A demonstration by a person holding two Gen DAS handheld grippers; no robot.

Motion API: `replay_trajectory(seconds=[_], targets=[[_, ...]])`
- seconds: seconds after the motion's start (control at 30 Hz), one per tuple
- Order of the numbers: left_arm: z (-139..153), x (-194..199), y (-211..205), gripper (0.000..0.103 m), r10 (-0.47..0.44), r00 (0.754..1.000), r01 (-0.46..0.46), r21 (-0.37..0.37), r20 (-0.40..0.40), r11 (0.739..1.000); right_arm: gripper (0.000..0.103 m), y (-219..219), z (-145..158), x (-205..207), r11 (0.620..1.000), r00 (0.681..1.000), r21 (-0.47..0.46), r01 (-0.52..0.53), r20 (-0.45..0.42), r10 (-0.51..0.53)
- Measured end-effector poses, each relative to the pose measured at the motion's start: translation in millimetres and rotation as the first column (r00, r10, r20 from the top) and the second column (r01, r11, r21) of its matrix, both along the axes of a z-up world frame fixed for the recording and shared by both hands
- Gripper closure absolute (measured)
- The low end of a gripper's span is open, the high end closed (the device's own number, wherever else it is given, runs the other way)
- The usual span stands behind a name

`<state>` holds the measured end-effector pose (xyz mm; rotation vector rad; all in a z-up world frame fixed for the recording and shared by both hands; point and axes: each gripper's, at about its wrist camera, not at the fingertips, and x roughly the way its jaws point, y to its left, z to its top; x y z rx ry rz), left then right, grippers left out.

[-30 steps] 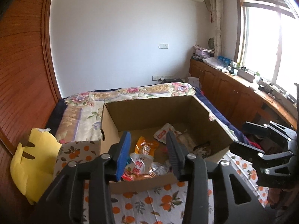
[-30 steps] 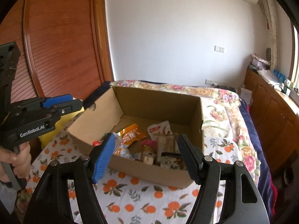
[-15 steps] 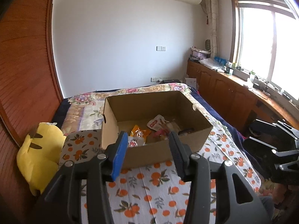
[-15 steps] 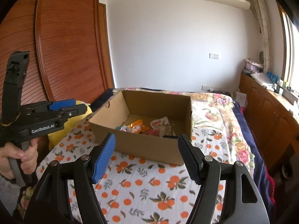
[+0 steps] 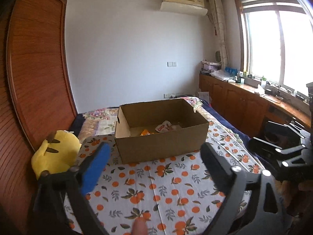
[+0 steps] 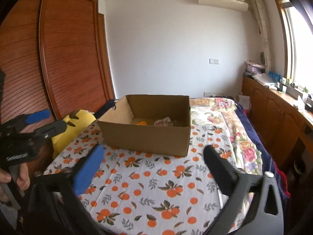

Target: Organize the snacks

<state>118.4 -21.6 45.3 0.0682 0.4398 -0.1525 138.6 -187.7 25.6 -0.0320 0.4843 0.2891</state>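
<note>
Left wrist view: snacks (image 5: 162,127) lie inside the box (image 5: 160,146) on the bed (image 5: 156,186). Left gripper (image 5: 154,160) and right gripper (image 6: 152,156) both spread wide, empty, well short of the box. No loose snacks visible outside; task judged nearly complete.

Bed (image 5: 156,192) under white sheet printed with oranges; floral quilt (image 6: 219,115) farther back, navy blanket edge at right side. Yellow plush toy (image 5: 56,152) at bed's left edge, against wooden louvered wardrobe (image 6: 74,54). White wall with switch plate (image 5: 172,64); air conditioner (image 5: 183,4) mounted high. Bright window (image 5: 277,47) right, above long wooden cabinet (image 5: 244,101) whose top carries small cluttered items.
</note>
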Motion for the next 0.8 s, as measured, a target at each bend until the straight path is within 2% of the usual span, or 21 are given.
replay_trajectory(seconds=[0.23, 0.6, 0.8], targets=[[0, -40, -3, 0.000, 0.013, 0.999, -0.014, 0.024, 0.038, 1.000, 0.000, -11, -4, -26, 0.999, 0.999, -0.002, 0.052, 0.006, -0.052], [-16, -82, 2, 0.000, 0.065, 0.998, -0.065, 0.014, 0.013, 0.998, 0.000, -20, -4, -78, 0.994, 0.993, -0.018, 0.107, 0.043, -0.106], [-26, -100, 6, 0.000, 0.071, 0.997, -0.071, -0.020, -0.006, 0.997, 0.000, -21, -10, -101, 0.992, 0.992, -0.035, 0.117, 0.046, -0.116]])
